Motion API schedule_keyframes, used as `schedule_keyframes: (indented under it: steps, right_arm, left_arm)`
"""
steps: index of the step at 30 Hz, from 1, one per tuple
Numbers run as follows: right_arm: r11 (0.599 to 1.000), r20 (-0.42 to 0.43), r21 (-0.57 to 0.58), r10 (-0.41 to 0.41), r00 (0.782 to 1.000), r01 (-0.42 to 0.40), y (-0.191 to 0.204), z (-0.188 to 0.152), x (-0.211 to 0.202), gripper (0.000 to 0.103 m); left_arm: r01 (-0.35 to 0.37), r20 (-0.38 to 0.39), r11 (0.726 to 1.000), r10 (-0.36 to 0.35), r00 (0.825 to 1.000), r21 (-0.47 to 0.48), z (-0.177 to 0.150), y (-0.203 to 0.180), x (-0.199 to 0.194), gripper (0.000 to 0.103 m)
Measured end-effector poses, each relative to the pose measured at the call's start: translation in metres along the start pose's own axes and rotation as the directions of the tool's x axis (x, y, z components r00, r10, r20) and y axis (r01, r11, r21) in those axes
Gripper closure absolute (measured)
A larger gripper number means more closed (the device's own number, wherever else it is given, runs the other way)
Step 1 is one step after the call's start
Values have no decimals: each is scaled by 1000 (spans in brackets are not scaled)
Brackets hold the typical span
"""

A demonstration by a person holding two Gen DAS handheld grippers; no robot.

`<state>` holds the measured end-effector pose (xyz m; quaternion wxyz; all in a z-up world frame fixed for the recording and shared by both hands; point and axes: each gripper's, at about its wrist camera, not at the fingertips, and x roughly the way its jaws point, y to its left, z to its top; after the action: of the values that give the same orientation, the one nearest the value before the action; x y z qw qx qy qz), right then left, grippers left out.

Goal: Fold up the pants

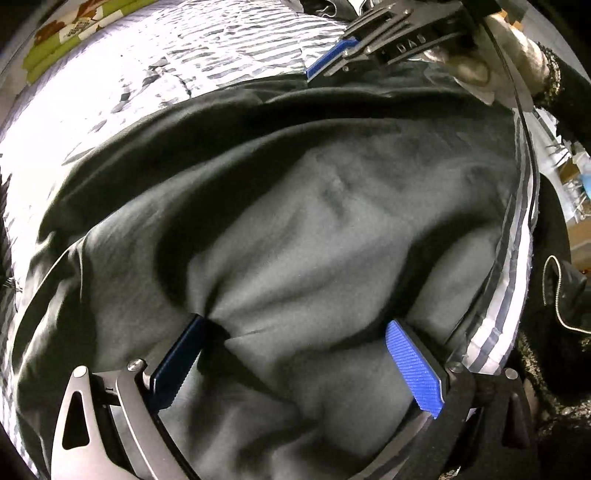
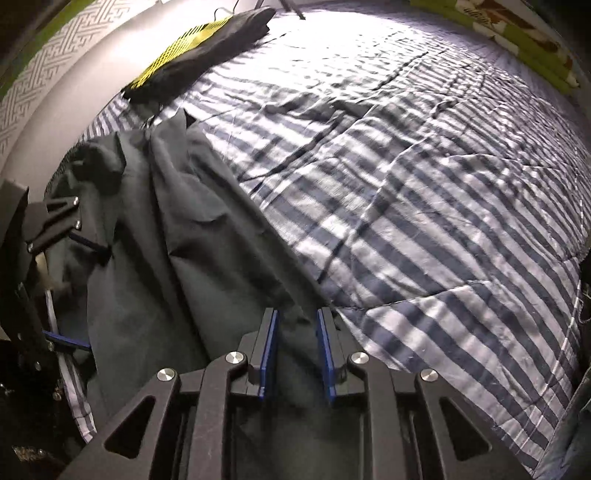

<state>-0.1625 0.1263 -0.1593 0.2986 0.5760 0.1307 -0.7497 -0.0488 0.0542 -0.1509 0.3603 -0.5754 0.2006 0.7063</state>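
Dark grey pants [image 1: 295,206] lie spread on a striped quilt and fill most of the left wrist view. My left gripper [image 1: 299,354] points down at them with its blue pads [image 1: 413,369] wide apart, and the cloth bulges loosely between them. From the right wrist view the pants [image 2: 155,266] run along the bed's left side. My right gripper [image 2: 297,347] hangs over their lower edge; a narrow gap separates its pads, with dark cloth under that gap and no pinch. The left gripper [image 2: 86,295] shows at the left edge. The right gripper [image 1: 332,62] appears at the top, held by a gloved hand [image 1: 517,62].
The blue-and-white striped quilt [image 2: 424,206] covers the bed to the right of the pants. A black folded item with a yellow pattern [image 2: 192,48] lies at the far left. Green patterned bedding [image 2: 517,33] lines the far edge. A cable [image 1: 528,155] trails along the right.
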Motion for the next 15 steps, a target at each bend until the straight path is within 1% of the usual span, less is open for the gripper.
schedule_keyframes:
  steps: [4, 6, 8, 9, 10, 11, 12, 13, 14, 15]
  right_arm:
    - [1000, -7, -24, -18, 1000, 18, 3, -2, -1, 84]
    - [998, -4, -46, -52, 999, 52, 7, -3, -1, 102]
    - [994, 11, -69, -88, 996, 89, 11, -2, -3, 102]
    - [990, 36, -62, -128, 991, 130, 8, 0, -6, 102]
    - [983, 62, -30, -178, 982, 180, 1, 2, -9, 102]
    - [985, 71, 2, -175, 982, 175, -7, 4, -11, 102]
    - [992, 66, 26, -128, 990, 126, -13, 4, -12, 102]
    - [992, 53, 19, -124, 991, 123, -13, 4, -14, 102]
    - [986, 55, -2, -165, 985, 165, -9, 4, -18, 100]
    - [984, 62, 3, -178, 982, 179, -7, 4, -23, 97]
  left_arm:
    - [6, 6, 1000, -6, 1000, 5, 0, -2, 1, 1]
    - [-2, 8, 1000, 2, 1000, 16, -1, -4, 1, 1]
    - [-1, 12, 1000, 1, 1000, 14, -2, -4, 1, 1]
    - [0, 15, 1000, 0, 1000, 14, -3, -5, 0, 1]
    - [-1, 15, 1000, 1, 1000, 14, -3, -5, 0, 1]
    - [-1, 13, 1000, 1, 1000, 15, -3, -6, 0, 1]
    - [2, 7, 1000, -2, 1000, 17, -4, -6, 0, 1]
    - [3, 2, 1000, -4, 1000, 20, -5, -7, -1, 1]
    - [5, -5, 1000, -5, 1000, 23, -5, -6, -2, 1]
    - [8, -8, 1000, -7, 1000, 13, -6, -4, -4, 1]
